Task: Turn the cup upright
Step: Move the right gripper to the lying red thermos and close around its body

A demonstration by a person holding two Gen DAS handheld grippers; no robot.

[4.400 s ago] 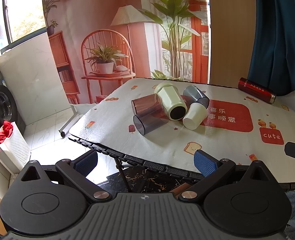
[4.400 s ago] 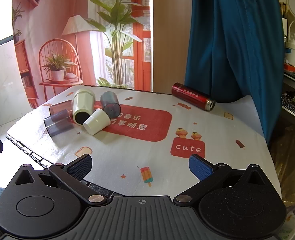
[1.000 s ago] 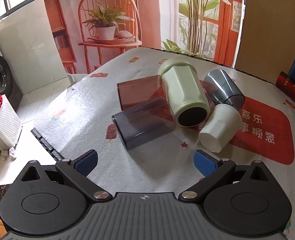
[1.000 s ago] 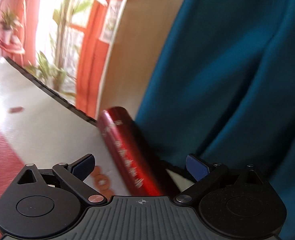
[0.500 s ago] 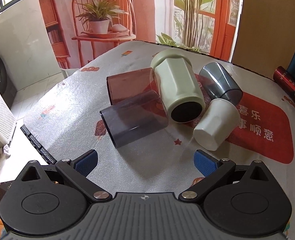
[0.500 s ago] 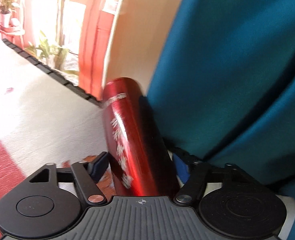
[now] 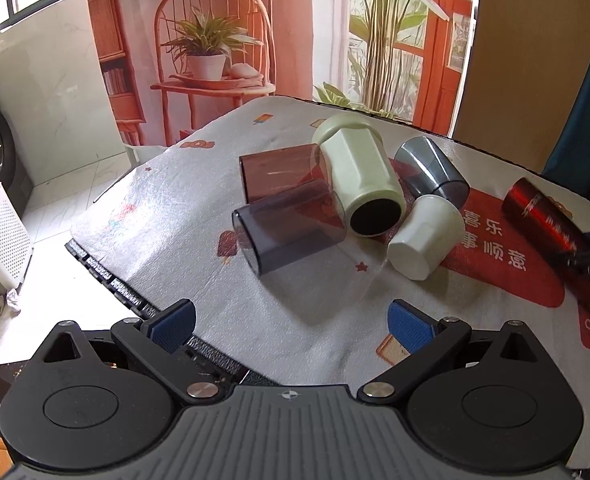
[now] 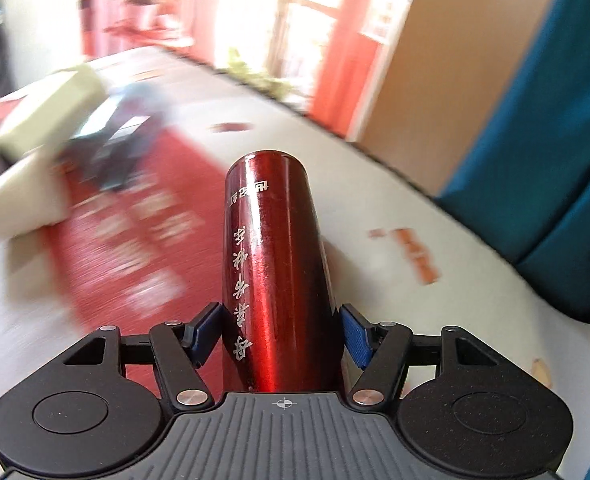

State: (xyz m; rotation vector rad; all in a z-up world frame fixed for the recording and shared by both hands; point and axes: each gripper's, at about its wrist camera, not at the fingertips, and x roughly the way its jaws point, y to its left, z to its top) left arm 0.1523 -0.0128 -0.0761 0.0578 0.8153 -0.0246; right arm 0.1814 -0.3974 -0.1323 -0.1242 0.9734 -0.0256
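Hovering over the worktop, the left gripper has its fingers spread wide and empty; five cups lie tipped at twelve o'clock. In the right view, the right gripper clamps the red cup, not yet upright.

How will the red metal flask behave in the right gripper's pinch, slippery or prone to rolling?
The red flask looks glossy and rigid, so it may slip between the right gripper pads. Being a long cylinder, it probably rolls if released on its side on the tablecloth. Standing on end, it looks tall, narrow and likely tippy.
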